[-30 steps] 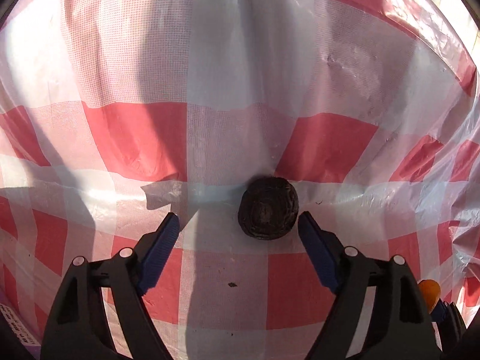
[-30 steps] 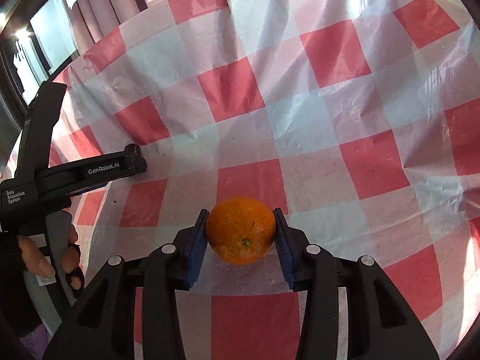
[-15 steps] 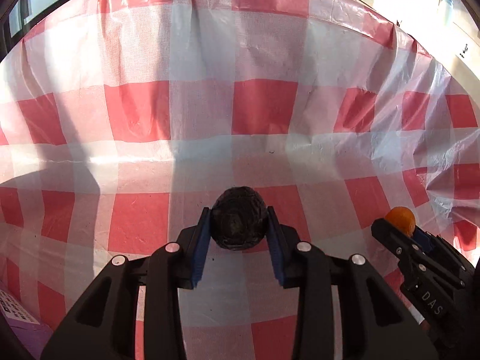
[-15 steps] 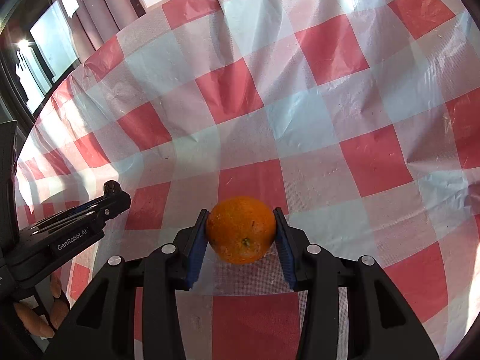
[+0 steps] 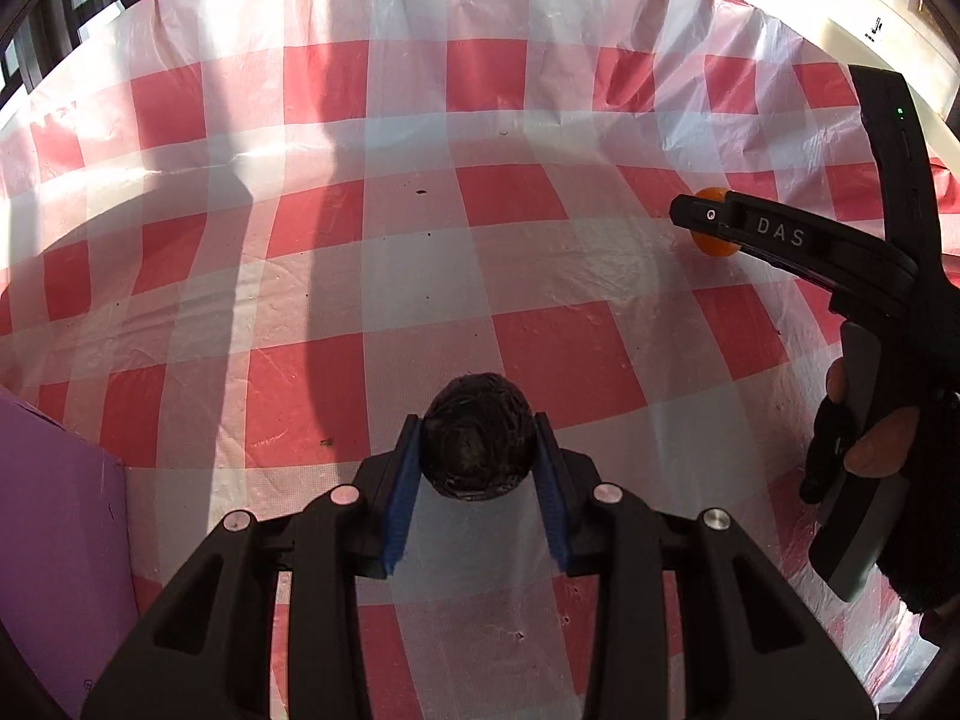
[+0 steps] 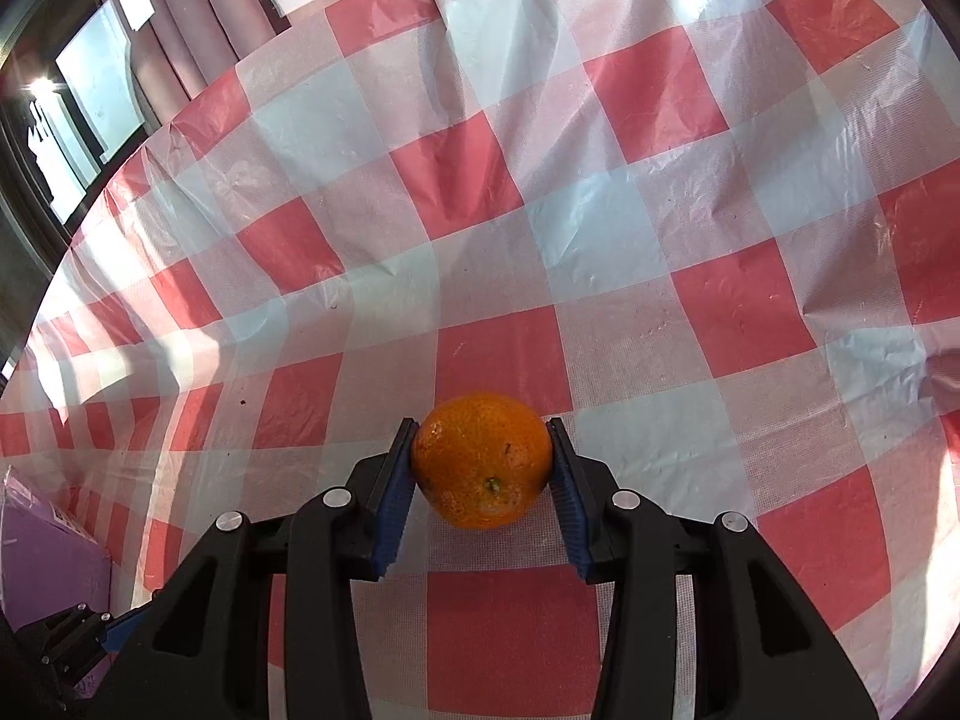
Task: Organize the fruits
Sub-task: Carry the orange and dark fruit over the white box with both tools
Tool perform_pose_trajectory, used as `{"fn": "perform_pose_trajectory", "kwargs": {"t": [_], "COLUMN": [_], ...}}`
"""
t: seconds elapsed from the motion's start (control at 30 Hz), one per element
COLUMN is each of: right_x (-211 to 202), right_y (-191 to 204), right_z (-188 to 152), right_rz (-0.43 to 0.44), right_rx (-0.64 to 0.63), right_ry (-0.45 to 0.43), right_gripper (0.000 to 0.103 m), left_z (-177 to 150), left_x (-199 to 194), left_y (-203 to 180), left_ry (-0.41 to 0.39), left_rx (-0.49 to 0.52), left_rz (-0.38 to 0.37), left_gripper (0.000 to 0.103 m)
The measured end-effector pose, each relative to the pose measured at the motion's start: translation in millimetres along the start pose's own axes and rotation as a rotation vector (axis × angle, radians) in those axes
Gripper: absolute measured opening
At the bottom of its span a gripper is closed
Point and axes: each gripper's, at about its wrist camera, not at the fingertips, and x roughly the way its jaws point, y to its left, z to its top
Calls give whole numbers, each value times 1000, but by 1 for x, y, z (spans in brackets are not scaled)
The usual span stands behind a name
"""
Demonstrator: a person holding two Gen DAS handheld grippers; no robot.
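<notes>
My left gripper (image 5: 477, 456) is shut on a dark, wrinkled round fruit (image 5: 477, 438) and holds it above the red-and-white checked tablecloth (image 5: 420, 252). My right gripper (image 6: 483, 471) is shut on an orange (image 6: 483, 459) above the same cloth (image 6: 600, 228). In the left wrist view the right gripper's body (image 5: 840, 246) shows at the right, held by a gloved hand (image 5: 888, 438), with the orange (image 5: 711, 243) partly hidden behind its finger.
A purple box stands at the lower left in the left wrist view (image 5: 54, 546) and in the right wrist view (image 6: 42, 564). The table's far edge and pink curtains (image 6: 180, 30) lie beyond the cloth.
My left gripper has shut on the dark fruit and lifted it away from the cloth. The right gripper keeps its hold on the orange and has shifted slightly.
</notes>
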Motion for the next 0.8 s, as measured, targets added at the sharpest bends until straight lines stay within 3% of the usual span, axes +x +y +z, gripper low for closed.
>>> {"fn": "perform_pose_trajectory", "kwargs": {"t": [0.47, 0.8], "right_x": [-84, -125], "right_y": [22, 40], "right_z": [-103, -149], "right_rz": [5, -54], "right_rx": [33, 35], "right_ry": [115, 148], "right_gripper": [42, 42], "left_z": [-29, -66], "left_x": [-25, -62], "left_y": [-6, -2], "left_ry": [30, 73], "left_rx": [36, 110], "left_rz": [-61, -106], "left_gripper": [36, 36]}}
